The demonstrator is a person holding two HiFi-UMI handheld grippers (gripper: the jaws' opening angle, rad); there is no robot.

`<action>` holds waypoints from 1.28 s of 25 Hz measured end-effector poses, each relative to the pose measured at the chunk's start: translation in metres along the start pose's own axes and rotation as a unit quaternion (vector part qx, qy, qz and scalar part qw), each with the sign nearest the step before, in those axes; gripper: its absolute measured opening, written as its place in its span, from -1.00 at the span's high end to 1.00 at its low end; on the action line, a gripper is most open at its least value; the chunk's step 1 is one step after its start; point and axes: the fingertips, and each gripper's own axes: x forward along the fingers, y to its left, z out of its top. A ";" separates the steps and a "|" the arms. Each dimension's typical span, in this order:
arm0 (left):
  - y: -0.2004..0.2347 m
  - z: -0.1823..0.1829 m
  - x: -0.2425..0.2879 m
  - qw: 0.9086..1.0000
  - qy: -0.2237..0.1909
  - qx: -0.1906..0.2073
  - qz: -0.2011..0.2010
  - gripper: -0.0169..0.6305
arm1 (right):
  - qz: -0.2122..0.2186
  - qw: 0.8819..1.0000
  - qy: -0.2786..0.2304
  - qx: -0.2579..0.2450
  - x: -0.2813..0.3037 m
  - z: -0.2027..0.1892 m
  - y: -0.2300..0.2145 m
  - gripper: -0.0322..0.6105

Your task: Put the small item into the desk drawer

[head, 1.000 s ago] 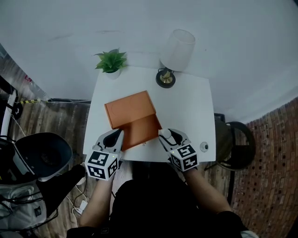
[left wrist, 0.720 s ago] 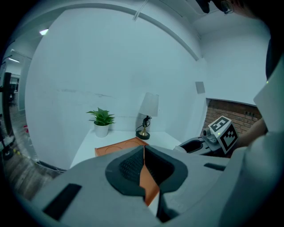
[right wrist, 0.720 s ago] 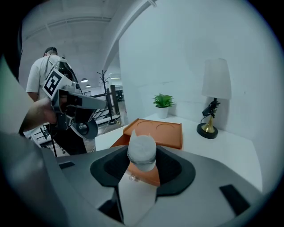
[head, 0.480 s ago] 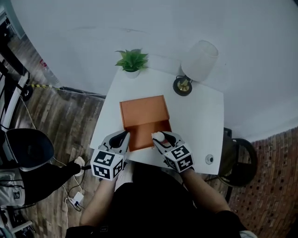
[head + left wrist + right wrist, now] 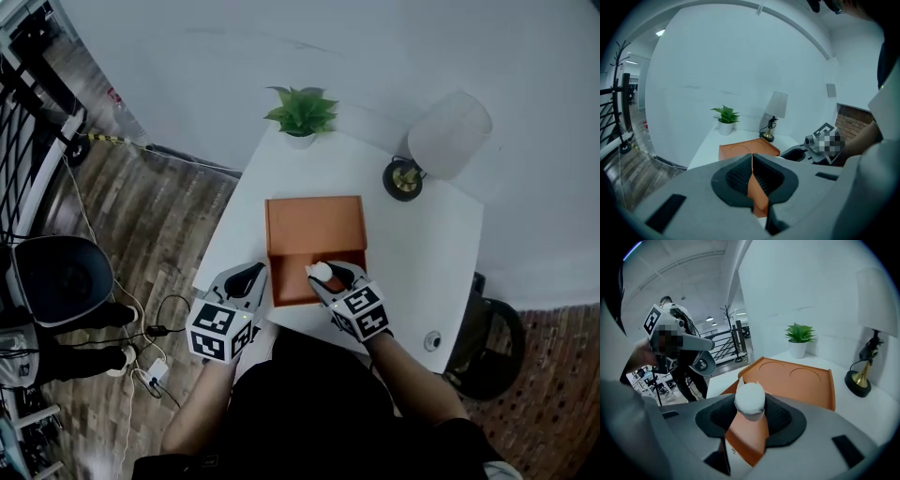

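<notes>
An orange desk box [image 5: 314, 223] lies on the white table [image 5: 427, 262], its drawer [image 5: 292, 283] pulled out toward me. In the head view, my right gripper [image 5: 324, 273] is shut on a small white item [image 5: 319, 271] and holds it over the drawer's right part. The right gripper view shows the white item [image 5: 750, 398] pinched between the pads, with the drawer [image 5: 746, 434] below and the box top [image 5: 799, 379] beyond. My left gripper [image 5: 251, 275] sits at the drawer's left edge. Its jaws [image 5: 752, 180] are shut on nothing.
A potted plant [image 5: 302, 114] and a table lamp [image 5: 439, 142] stand at the table's far side. A small round object [image 5: 432, 340] lies near the front right corner. A dark chair [image 5: 494, 345] stands to the right, another chair [image 5: 58, 281] and cables [image 5: 150, 361] on the floor to the left.
Both grippers moved forward toward the box. The right one carried the white item from the drawer's right front corner to above the open drawer. The left closed in on the drawer's left side.
</notes>
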 end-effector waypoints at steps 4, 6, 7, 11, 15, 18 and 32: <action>0.008 -0.005 -0.001 1.000 0.005 -0.011 0.014 0.90 | 0.017 1.000 0.018 -0.016 0.017 -0.003 -0.002 0.34; 0.011 -0.007 -0.002 1.000 0.007 -0.015 0.019 0.90 | 0.025 0.999 0.027 -0.023 0.024 -0.006 0.000 0.34; 0.013 -0.008 -0.003 1.000 0.008 -0.017 0.022 0.90 | 0.029 0.999 0.031 -0.025 0.028 -0.007 0.002 0.34; 0.020 -0.017 -0.008 0.999 0.013 -0.027 0.032 0.90 | 0.044 0.997 0.049 -0.042 0.041 -0.014 0.010 0.34; 0.026 -0.025 -0.012 0.999 0.018 -0.036 0.037 0.90 | 0.053 0.995 0.065 -0.056 0.052 -0.022 0.017 0.34; 0.030 -0.030 -0.012 0.998 0.021 -0.040 0.036 0.90 | 0.059 0.993 0.082 -0.069 0.063 -0.028 0.020 0.34; 0.041 -0.026 -0.036 0.999 0.001 -0.040 0.030 0.90 | 0.034 0.996 0.054 -0.054 0.051 -0.005 0.029 0.23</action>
